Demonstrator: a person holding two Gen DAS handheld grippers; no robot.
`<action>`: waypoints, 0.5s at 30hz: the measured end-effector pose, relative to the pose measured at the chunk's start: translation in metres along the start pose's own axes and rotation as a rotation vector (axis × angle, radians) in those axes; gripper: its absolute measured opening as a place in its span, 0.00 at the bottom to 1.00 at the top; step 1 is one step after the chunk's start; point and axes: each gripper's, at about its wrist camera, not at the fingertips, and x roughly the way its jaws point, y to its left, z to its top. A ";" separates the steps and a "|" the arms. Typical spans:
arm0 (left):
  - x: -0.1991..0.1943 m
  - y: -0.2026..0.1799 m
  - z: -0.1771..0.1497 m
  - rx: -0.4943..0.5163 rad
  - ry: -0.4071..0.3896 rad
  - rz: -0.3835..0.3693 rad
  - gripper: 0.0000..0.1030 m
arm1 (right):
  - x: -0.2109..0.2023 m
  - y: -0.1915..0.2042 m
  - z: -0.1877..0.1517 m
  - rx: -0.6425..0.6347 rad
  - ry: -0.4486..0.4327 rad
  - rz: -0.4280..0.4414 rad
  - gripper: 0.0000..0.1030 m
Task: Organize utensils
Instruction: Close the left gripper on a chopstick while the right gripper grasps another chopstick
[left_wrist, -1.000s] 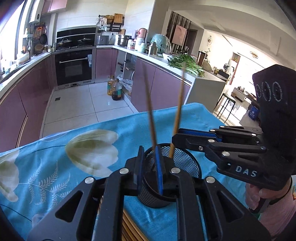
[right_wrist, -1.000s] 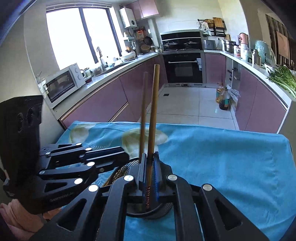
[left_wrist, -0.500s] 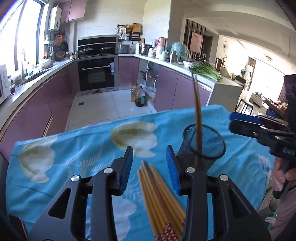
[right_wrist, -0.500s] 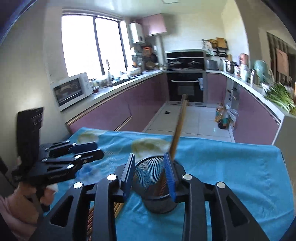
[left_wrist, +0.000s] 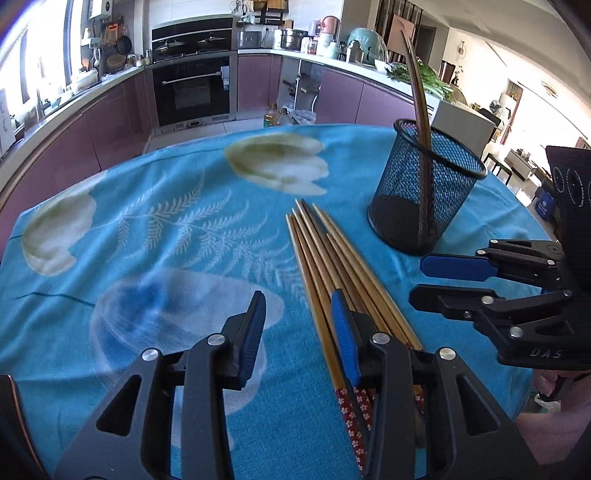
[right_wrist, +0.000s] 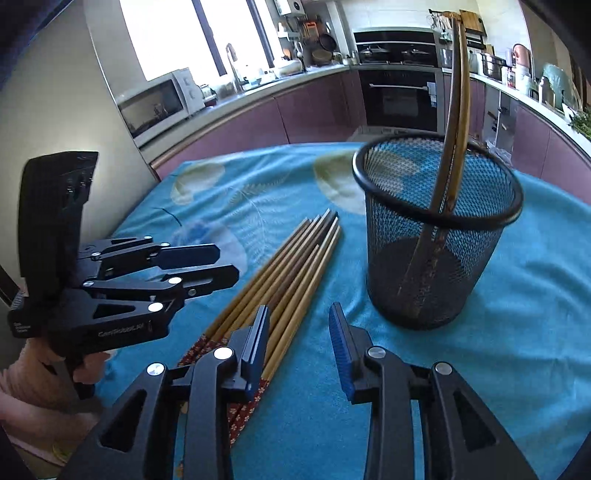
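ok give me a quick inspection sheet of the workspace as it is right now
surface: table under a blue floral cloth, wrinkled near the edges
job's things: two chopsticks standing in the black mesh cup; loose chopsticks bundle lying flat beside the cup
clutter: nothing seen on the cloth
grippers: left gripper open, empty, over the bundle's handle ends; right gripper open, empty
cables: nothing seen
surroundings: kitchen with purple cabinets, oven, microwave

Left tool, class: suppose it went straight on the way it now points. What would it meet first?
Probably only the blue tablecloth. The left tool stands open, tilted down at bare cloth; the chopsticks lie just right of its line, though its right finger overlaps them, so depth is unclear.
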 end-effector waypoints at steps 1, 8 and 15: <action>0.002 0.000 -0.002 0.002 0.004 0.003 0.36 | 0.002 0.000 0.000 0.008 0.003 0.001 0.31; 0.010 -0.005 -0.005 0.023 0.030 -0.001 0.36 | 0.011 -0.001 0.000 0.026 0.022 -0.035 0.30; 0.015 -0.005 -0.005 0.029 0.034 -0.013 0.35 | 0.023 0.004 0.004 0.020 0.031 -0.060 0.29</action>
